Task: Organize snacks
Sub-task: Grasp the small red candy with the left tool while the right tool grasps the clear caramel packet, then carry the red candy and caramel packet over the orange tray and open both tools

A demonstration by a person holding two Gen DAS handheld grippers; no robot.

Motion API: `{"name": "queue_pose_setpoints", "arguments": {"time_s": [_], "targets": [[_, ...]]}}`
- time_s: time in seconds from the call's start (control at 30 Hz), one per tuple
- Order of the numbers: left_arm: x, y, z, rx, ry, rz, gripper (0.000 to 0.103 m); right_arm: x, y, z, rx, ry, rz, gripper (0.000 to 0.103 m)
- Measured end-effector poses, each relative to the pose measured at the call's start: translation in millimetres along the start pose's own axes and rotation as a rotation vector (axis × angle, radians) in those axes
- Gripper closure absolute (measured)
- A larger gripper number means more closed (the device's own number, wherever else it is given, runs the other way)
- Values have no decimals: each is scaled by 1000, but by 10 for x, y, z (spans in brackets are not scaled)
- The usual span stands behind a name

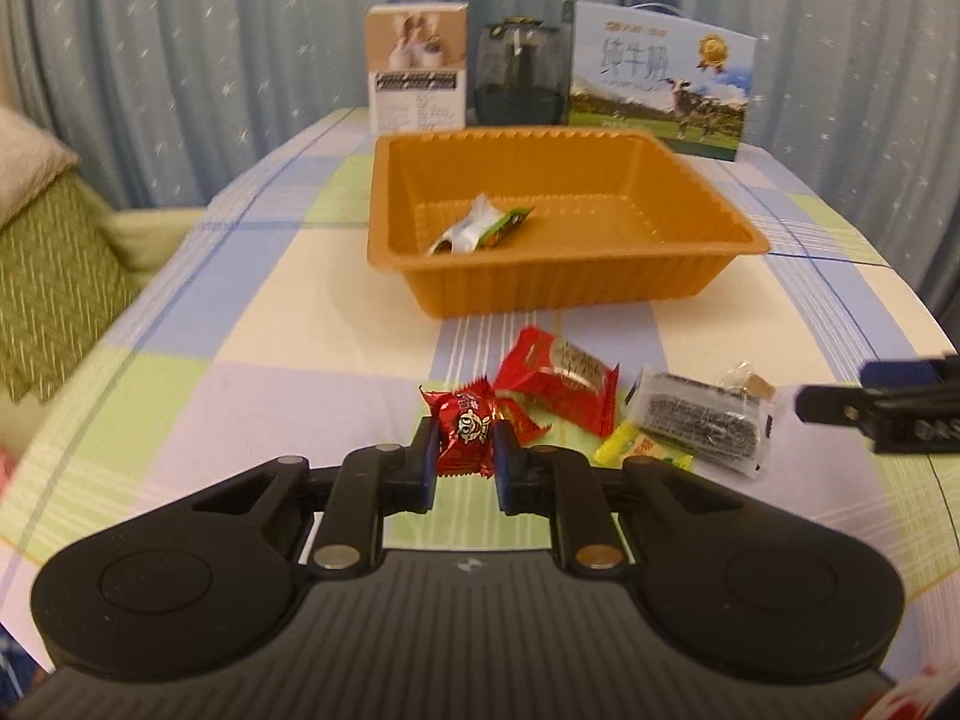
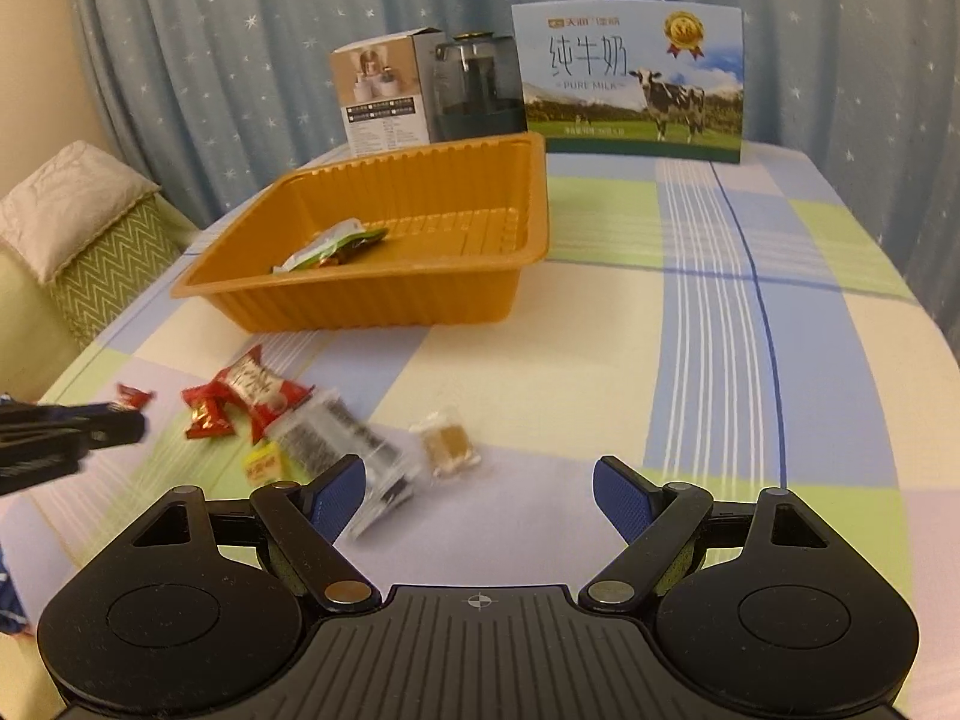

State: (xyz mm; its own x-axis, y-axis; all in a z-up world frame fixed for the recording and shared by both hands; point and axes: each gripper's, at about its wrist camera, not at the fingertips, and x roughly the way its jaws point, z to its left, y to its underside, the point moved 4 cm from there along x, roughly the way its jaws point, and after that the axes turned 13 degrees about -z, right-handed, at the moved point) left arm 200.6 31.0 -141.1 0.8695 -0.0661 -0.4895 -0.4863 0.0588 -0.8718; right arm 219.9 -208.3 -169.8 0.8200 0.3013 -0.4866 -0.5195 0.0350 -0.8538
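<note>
My left gripper (image 1: 465, 441) is shut on a small red candy (image 1: 465, 414) with a cartoon face, held just above the checked tablecloth. Beside it lie a larger red packet (image 1: 561, 381), a yellow packet (image 1: 636, 450), a black-and-clear packet (image 1: 699, 423) and a small clear packet with a brown cube (image 1: 750, 387). Beyond them stands the orange tray (image 1: 570, 294), with a green-and-silver packet (image 1: 480, 228) inside. My right gripper (image 2: 480, 492) is open and holds nothing. The black-and-clear packet (image 2: 342, 444) lies just beyond its left finger and the brown cube packet (image 2: 447, 441) ahead of it. A second red candy (image 2: 207, 420) lies on the cloth.
At the table's far edge stand a milk box (image 2: 630, 78), a dark jar (image 2: 477, 84) and a white carton (image 2: 384, 99), against a blue curtain. A sofa with a green cushion (image 2: 90, 240) is to the left of the table. The cloth right of the tray is bare.
</note>
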Motion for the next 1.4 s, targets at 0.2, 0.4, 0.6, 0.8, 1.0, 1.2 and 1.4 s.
{"name": "queue_pose_setpoints", "arguments": {"time_s": [0.2,0.4,0.6,0.8,1.0,1.2,1.4], "targets": [[17,-17,73,-26,26,2,87,280,23,-5,-63,-12,35,34],[77,-10,95,-84,35,5,87,401,-2,96,-105,-64,28,42],[83,-15,106,-103,36,3,87,451,-113,-91,-49,-13,18,48],[97,-13,91,-110,40,6,87,438,88,93,-163,-77,61,49],[124,2,29,-108,47,13,87,433,164,191,-222,-95,35,63],[129,-36,-21,-109,58,6,87,398,171,239,-219,-85,29,81],[96,-128,-164,-89,79,-16,87,212,82,196,-182,-65,5,81]]}}
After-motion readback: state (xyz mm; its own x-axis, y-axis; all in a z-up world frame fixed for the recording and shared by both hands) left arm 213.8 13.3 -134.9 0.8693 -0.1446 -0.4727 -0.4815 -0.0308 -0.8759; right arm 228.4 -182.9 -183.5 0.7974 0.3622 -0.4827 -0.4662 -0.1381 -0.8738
